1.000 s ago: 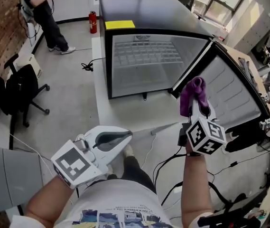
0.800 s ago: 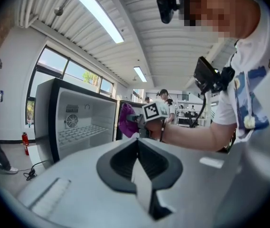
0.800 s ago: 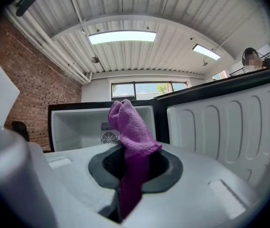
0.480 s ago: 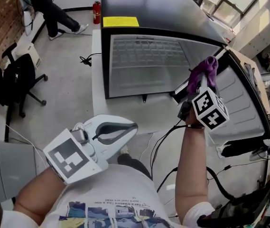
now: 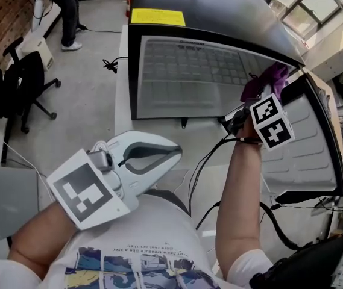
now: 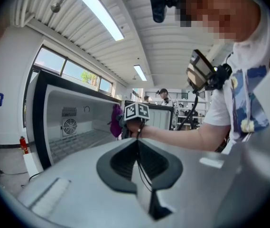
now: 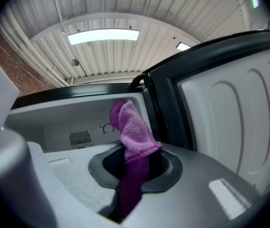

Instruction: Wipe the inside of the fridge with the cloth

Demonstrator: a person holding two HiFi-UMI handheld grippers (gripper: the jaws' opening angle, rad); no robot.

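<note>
A black mini fridge (image 5: 134, 71) stands open, its white inside (image 5: 189, 71) bare, with a wire shelf. Its door (image 5: 304, 137) swings out to the right. My right gripper (image 5: 260, 95) is shut on a purple cloth (image 5: 269, 78) and sits at the opening's right edge, beside the hinge. In the right gripper view the cloth (image 7: 134, 134) sticks up from the right gripper (image 7: 135, 163), with the fridge's back wall (image 7: 78, 122) ahead and the door (image 7: 234, 108) at right. My left gripper (image 5: 174, 154) is shut with nothing in it, low and left, well short of the fridge. The left gripper (image 6: 137, 144) looks toward the cloth (image 6: 116, 121).
The fridge rests on a white platform (image 5: 122, 119). Black cables (image 5: 204, 161) trail over the floor in front. A black office chair (image 5: 20, 83) stands at left, and a person (image 5: 62, 5) at the far back left. A yellow label (image 5: 157, 17) lies on the fridge top.
My right gripper has carried the cloth forward, from in front of the door to the fridge opening's right edge. The view has closed in on the fridge. The left gripper has hardly moved.
</note>
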